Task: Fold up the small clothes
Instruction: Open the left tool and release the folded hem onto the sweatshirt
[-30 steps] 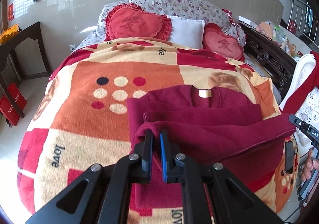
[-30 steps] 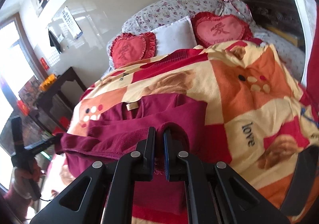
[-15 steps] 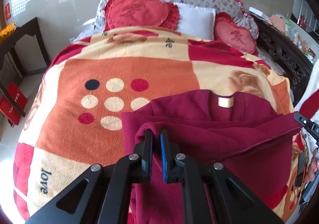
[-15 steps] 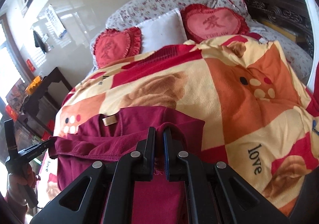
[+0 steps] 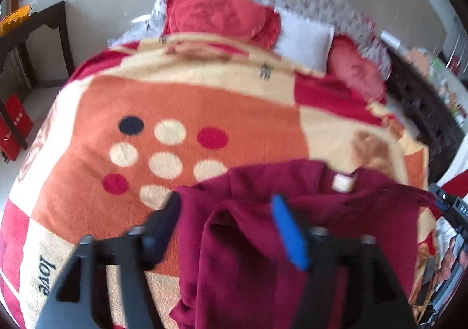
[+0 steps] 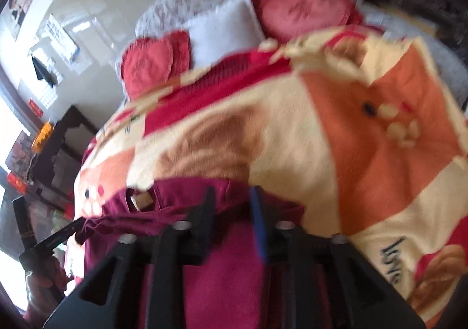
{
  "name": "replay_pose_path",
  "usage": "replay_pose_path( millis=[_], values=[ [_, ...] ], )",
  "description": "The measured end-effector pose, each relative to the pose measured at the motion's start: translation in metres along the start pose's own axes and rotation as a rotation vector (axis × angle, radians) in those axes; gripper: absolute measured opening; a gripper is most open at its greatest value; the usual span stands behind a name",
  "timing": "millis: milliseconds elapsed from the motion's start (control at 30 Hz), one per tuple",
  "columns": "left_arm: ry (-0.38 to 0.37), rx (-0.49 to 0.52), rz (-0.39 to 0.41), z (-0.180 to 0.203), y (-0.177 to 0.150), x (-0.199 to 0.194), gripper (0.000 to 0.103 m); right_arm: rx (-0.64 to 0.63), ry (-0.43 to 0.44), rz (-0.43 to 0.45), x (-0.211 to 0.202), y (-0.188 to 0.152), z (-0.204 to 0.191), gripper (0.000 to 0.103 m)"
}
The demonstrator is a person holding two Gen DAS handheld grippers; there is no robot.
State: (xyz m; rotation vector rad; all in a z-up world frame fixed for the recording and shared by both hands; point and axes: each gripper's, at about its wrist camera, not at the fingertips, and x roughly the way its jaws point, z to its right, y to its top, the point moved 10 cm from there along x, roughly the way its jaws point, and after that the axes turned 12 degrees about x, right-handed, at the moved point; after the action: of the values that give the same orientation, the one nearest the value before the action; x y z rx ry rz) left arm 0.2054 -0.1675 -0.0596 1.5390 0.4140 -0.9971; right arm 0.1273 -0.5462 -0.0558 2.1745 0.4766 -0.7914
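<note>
A dark red fleece garment (image 5: 248, 255) lies folded on the near part of the patterned blanket (image 5: 204, 112), its collar tag (image 5: 342, 182) facing up. My left gripper (image 5: 225, 203) hangs over the garment's left side. Its jaws are opening and stand wide apart, with a raised fold of cloth loose between them. In the right wrist view the same garment (image 6: 175, 191) lies under my right gripper (image 6: 231, 194). Those jaws are opening too and show a narrow gap over the cloth's right edge. Both views are blurred.
Heart-shaped red cushions (image 5: 219, 13) and a white pillow (image 5: 304, 42) lie at the head of the bed. A dark wooden table (image 5: 32, 27) stands to the left and a carved bed frame (image 5: 424, 112) runs along the right. A person's hand (image 6: 44, 285) shows at the lower left.
Both grippers carried the garment's lower edge up toward the collar, then let go. The left jaws have sprung wide and the right jaws have parted a little. The fold now rests on the garment.
</note>
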Motion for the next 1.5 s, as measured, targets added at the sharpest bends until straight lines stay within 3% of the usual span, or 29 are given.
replay_pose_path(
  millis=[167,367,467,633,700,900,1200,1500],
  values=[
    [-0.012,0.009,0.039,0.000,-0.002,-0.024,0.072,-0.087,0.038,0.016,-0.028,-0.016,-0.012,0.015],
    [0.056,0.006,-0.049,0.001,-0.015,0.018,0.072,-0.178,0.006,-0.047,0.016,-0.035,-0.034,0.011],
    [0.145,-0.028,-0.098,-0.018,-0.021,0.042,0.072,-0.198,-0.037,-0.033,0.043,-0.027,-0.039,0.011],
    [0.163,-0.057,-0.138,-0.030,-0.025,0.066,0.074,-0.112,-0.122,-0.043,0.084,-0.011,-0.015,0.009],
    [0.167,-0.048,-0.137,-0.029,-0.025,0.065,0.074,-0.092,-0.114,-0.040,0.088,-0.008,-0.012,0.009],
    [0.158,-0.022,-0.119,-0.023,-0.027,0.039,0.074,-0.096,-0.082,-0.065,0.048,-0.018,-0.018,0.009],
    [0.116,-0.001,-0.091,-0.010,-0.041,-0.007,0.074,-0.140,-0.079,-0.128,-0.021,-0.078,0.003,0.016],
    [0.046,0.035,-0.115,-0.002,-0.091,-0.047,0.079,-0.092,-0.079,-0.189,-0.044,-0.121,0.037,0.018]
  ],
)
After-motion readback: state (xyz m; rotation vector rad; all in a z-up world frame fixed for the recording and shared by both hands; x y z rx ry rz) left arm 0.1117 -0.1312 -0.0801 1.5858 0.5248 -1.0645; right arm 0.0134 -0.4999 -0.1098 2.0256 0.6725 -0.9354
